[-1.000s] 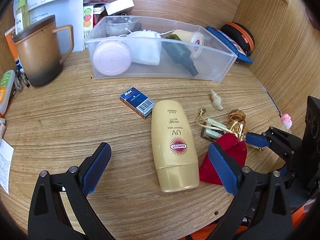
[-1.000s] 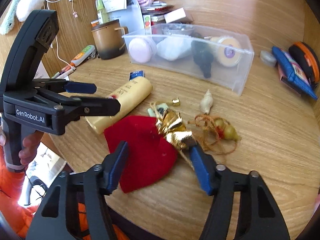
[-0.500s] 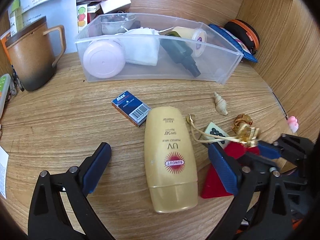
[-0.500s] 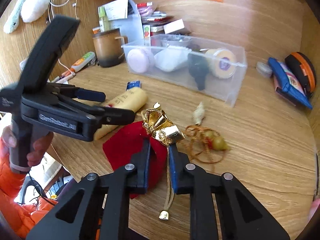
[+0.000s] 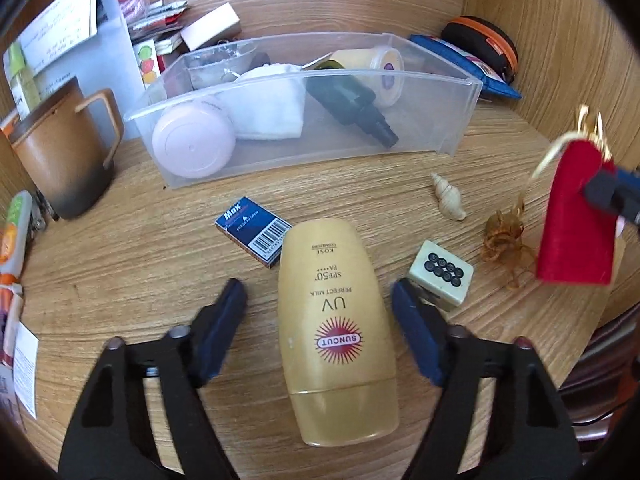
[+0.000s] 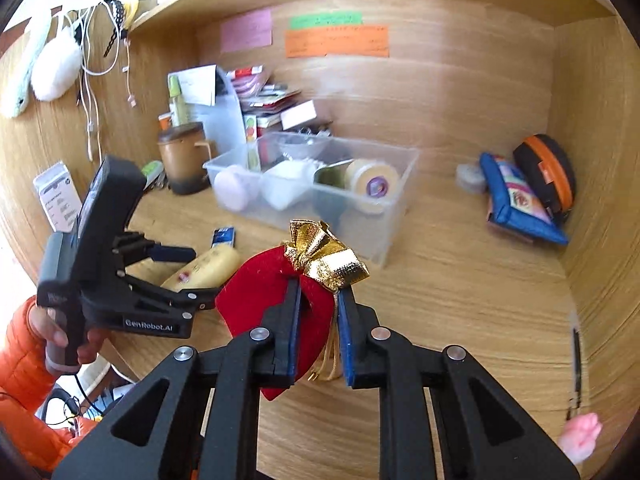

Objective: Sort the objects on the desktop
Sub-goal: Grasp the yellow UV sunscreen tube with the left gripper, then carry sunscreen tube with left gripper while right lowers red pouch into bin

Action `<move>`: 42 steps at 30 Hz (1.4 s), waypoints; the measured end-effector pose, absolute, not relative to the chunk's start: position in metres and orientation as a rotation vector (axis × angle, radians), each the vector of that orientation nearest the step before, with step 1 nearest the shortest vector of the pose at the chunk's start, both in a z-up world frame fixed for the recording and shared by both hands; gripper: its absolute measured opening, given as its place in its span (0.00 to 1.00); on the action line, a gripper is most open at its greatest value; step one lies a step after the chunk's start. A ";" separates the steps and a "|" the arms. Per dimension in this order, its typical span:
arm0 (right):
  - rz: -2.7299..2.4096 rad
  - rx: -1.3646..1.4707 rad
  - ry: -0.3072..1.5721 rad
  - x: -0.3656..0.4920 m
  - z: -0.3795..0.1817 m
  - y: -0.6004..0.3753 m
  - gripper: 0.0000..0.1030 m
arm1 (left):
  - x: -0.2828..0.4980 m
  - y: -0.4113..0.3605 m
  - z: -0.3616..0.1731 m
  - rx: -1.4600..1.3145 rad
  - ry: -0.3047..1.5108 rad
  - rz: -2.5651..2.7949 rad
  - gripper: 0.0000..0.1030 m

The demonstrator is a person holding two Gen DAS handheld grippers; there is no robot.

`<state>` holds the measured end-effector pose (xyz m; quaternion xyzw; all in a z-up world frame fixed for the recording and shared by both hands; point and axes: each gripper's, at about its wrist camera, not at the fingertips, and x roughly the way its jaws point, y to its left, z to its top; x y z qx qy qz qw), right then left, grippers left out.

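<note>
My right gripper [image 6: 318, 300] is shut on a red velvet pouch [image 6: 264, 296] with a gold top [image 6: 326, 254] and holds it in the air above the desk. The pouch [image 5: 574, 216] hangs at the right of the left wrist view. My left gripper [image 5: 320, 304] is open, low over the desk, with its fingers on either side of a yellow sunscreen bottle [image 5: 336, 320]. A clear plastic bin [image 5: 304, 108] holding a pink jar, white cloth, dark bottle and tape roll stands behind.
On the desk lie a blue Max staple box [image 5: 254, 230], a mahjong tile [image 5: 440, 276], a seashell [image 5: 448, 200] and a gold mesh bag [image 5: 506, 236]. A brown mug [image 5: 64, 152] stands left. A blue pouch [image 6: 516, 200] and orange-black case [image 6: 548, 172] lie at the right wall.
My right gripper closed on the red pouch and lifted it off the desk, uncovering the mahjong tile. My left gripper moved forward and now straddles the sunscreen bottle.
</note>
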<state>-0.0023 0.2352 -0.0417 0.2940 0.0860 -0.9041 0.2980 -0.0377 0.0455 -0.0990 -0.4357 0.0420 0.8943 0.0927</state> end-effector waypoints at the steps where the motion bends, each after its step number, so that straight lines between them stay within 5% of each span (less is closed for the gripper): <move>1: -2.410 0.778 0.228 -0.004 -0.040 0.236 0.14 | -0.038 0.045 -0.098 -1.286 0.120 2.651 0.56; 3: -2.409 0.778 0.223 -0.006 -0.039 0.236 0.14 | -0.040 0.043 -0.096 -1.285 0.083 2.660 0.47; 21: -2.369 0.745 0.229 -0.025 -0.025 0.211 0.14 | -0.020 0.022 -0.047 -1.094 0.014 2.729 0.46; 29: -2.373 0.714 0.240 -0.037 -0.011 0.198 0.14 | -0.020 0.014 -0.016 -0.972 -0.007 2.742 0.38; 42: -2.356 0.732 0.237 -0.046 -0.006 0.184 0.15 | -0.016 0.020 -0.040 -1.053 0.035 2.648 0.41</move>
